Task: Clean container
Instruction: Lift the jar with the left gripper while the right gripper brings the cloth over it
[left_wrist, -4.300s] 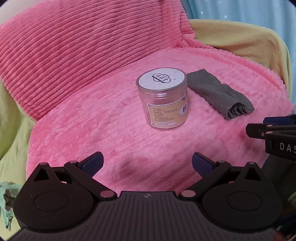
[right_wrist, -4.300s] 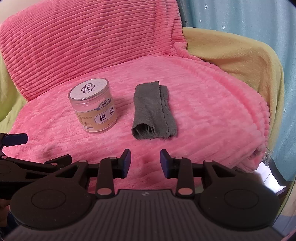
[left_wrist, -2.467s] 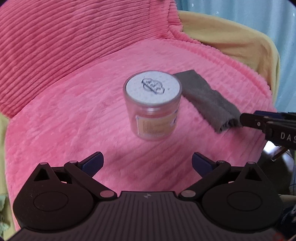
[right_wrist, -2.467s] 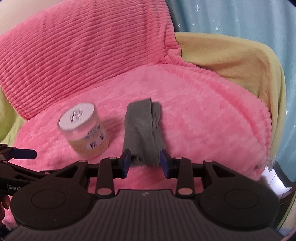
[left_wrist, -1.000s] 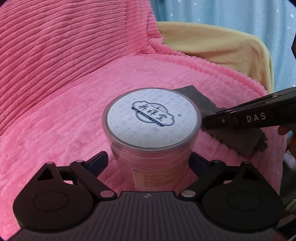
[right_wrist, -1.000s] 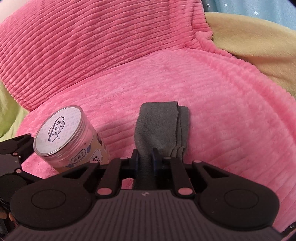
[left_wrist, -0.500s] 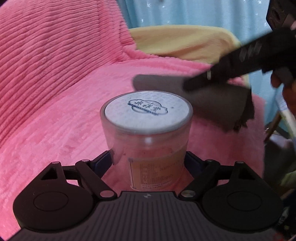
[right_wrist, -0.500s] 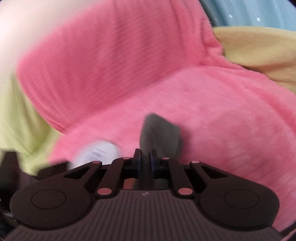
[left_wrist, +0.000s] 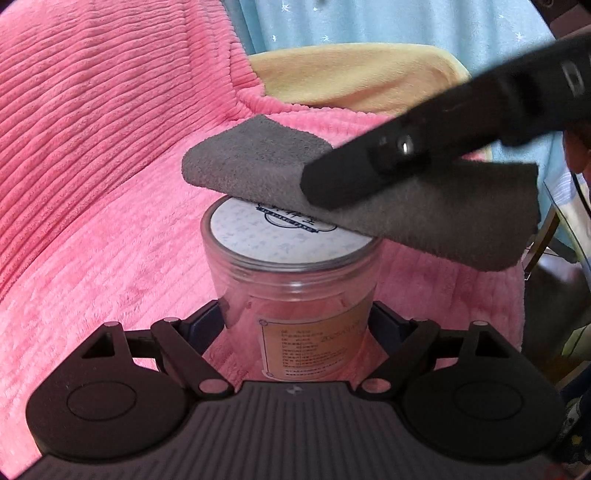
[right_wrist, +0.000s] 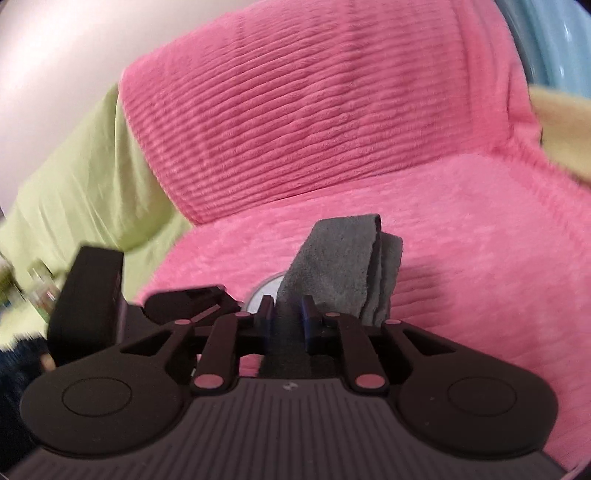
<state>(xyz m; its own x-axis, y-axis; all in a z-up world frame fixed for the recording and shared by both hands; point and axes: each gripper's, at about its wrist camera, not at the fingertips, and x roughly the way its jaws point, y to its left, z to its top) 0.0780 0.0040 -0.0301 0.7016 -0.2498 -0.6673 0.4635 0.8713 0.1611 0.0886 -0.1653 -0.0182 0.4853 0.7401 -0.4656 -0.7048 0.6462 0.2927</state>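
My left gripper (left_wrist: 297, 321) clamps the jar (left_wrist: 295, 291) while my right gripper (right_wrist: 287, 314) pinches the grey cloth (left_wrist: 388, 192) over its lid (left_wrist: 258, 236).

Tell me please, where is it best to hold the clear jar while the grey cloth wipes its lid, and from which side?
Grip the jar low on its round wall, one of the fingers on each side, coming in level from the front, as the left gripper does. The jar stands upright and the cloth, pinched by the right gripper, covers part of the lid, so the top should stay free.
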